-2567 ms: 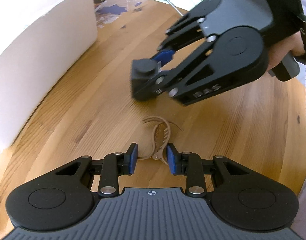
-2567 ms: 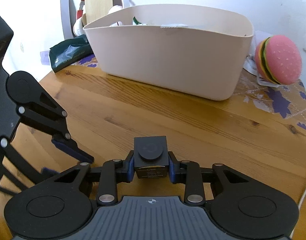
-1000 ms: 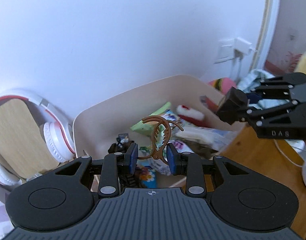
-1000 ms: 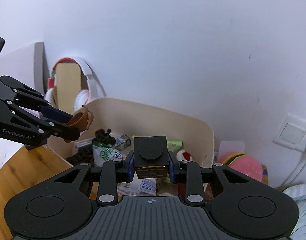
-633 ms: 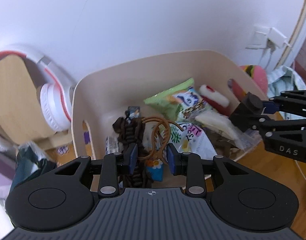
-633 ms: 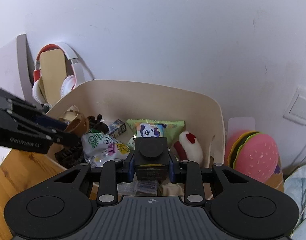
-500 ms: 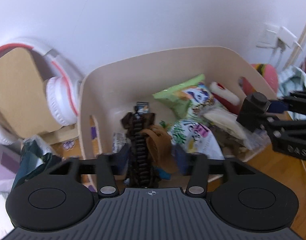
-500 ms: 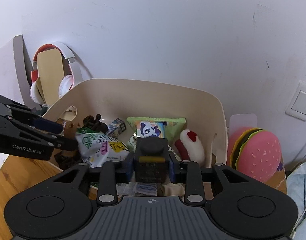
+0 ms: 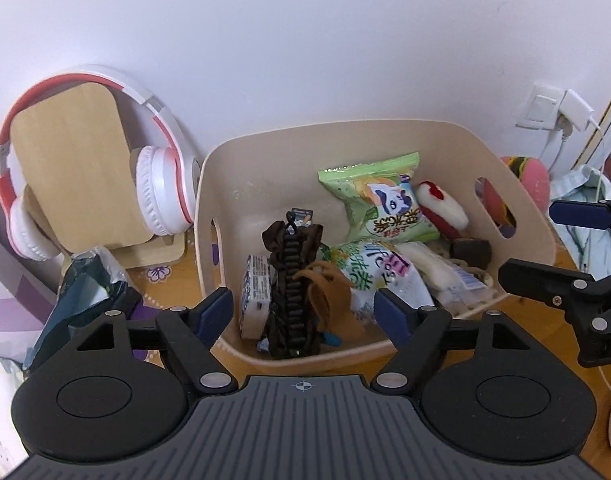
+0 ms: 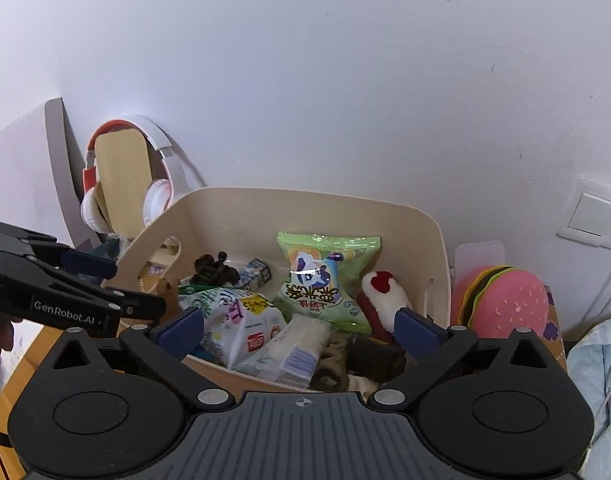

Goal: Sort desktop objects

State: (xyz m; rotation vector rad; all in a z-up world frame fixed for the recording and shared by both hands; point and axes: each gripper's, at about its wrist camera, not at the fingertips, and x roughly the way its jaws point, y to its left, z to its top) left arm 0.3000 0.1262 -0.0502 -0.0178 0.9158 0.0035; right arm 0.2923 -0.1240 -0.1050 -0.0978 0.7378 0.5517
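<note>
A beige storage bin [image 9: 537, 240] holds snack bags, a plush toy and other items; it also shows in the right wrist view [image 10: 233, 204]. My left gripper [image 9: 305, 310] is open and empty above the bin's near edge. The brown hair claw clip [image 9: 331, 292] lies in the bin below it, beside a dark scrunchie strip [image 9: 293, 280]. My right gripper [image 10: 301, 326] is open and empty over the bin. The small black cube [image 10: 375, 354] lies among the items at the bin's near right; it also shows in the left wrist view [image 9: 471, 252].
White and red headphones [image 9: 161, 188] hang on a wooden stand [image 9: 73, 168] left of the bin. A burger plush [image 10: 505, 300] sits right of the bin. A dark bag [image 9: 89, 288] lies at the left. A wall socket with cable [image 9: 561, 112] is at the right.
Both grippers rose from the table to the bin, then opened. The hair clip dropped from the left gripper into the bin, and the black cube dropped from the right one.
</note>
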